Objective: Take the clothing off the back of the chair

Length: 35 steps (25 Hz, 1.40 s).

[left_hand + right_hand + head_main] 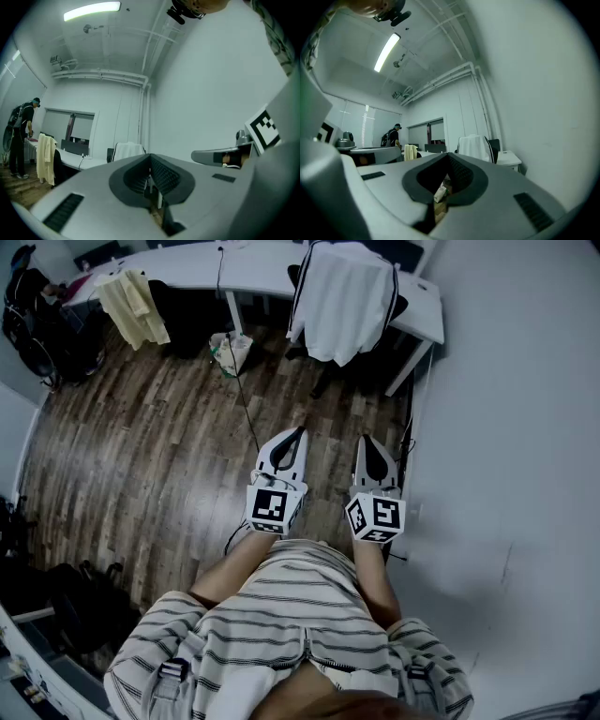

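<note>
Left tool: I am holding it level over the floor, its two white tapered jaws pressed together at the tips, with nothing between the ribbed dark pads.
Right tool: I am holding it level just beside the left one, jaws likewise closed on nothing; the same ribbed pads are meeting at the tip.
Marker cubes: one is riding on the back of each tool, white with black square patterns.
White garment: soft cloth with dark stripes down the sleeves is hanging in loose folds over the chair back, at the far end of the room, well apart from both tools.
Chair: black and mostly covered by the garment, it is standing against the right end of the worktop.
Worktop: long, smooth and white on white legs, it is running along the far side of the room.
Yellow garment: pale and limp, it is hanging over another dark chair further left, well apart from the white one.
Floor: dark wood planks with visible grain are lying under both tools.
Cable: thin and dark, it is trailing across the planks from the worktop toward me.
Bag: pale and crumpled, it is sitting on the floor under the worktop, between the two chairs.
Wall: plain and smooth, it is running along my right side.
Person: in dark clothes, they are standing at the worktop's far left end.
</note>
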Tool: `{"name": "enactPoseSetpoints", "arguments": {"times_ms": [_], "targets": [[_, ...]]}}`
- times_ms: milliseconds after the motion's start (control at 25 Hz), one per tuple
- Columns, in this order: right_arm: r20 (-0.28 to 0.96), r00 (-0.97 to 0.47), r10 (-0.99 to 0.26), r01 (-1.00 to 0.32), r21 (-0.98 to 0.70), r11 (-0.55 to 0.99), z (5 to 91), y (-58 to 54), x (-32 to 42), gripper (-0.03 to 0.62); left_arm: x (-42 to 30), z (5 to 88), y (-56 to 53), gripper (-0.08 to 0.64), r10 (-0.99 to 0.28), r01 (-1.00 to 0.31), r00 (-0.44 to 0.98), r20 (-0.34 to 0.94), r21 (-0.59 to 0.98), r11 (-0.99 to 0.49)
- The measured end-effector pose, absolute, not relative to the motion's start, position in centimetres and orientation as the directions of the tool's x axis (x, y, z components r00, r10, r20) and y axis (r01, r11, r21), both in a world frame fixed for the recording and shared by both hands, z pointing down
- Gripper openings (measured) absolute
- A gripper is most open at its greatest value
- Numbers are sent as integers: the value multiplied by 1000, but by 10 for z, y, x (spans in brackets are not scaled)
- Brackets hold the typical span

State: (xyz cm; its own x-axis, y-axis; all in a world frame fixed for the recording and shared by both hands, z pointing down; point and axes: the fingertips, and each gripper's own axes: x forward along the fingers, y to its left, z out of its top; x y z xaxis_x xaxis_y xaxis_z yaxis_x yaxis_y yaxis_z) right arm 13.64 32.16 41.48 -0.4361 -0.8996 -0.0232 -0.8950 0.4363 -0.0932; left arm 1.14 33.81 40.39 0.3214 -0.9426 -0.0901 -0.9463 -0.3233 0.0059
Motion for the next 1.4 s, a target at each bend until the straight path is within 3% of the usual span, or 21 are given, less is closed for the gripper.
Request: {"name": "enactPoseSetpoints", "arguments": {"times_ms": [800, 1400], "targets": [[-16, -424, -905, -897, -133, 422, 421, 324, 115, 18, -2, 415, 338, 23, -924, -926, 376, -74, -6, -376], [-40, -339, -940, -936, -82, 341, 414, 346, 58, 18, -63, 416, 352, 23, -893, -898, 438, -104, -14, -439]]}}
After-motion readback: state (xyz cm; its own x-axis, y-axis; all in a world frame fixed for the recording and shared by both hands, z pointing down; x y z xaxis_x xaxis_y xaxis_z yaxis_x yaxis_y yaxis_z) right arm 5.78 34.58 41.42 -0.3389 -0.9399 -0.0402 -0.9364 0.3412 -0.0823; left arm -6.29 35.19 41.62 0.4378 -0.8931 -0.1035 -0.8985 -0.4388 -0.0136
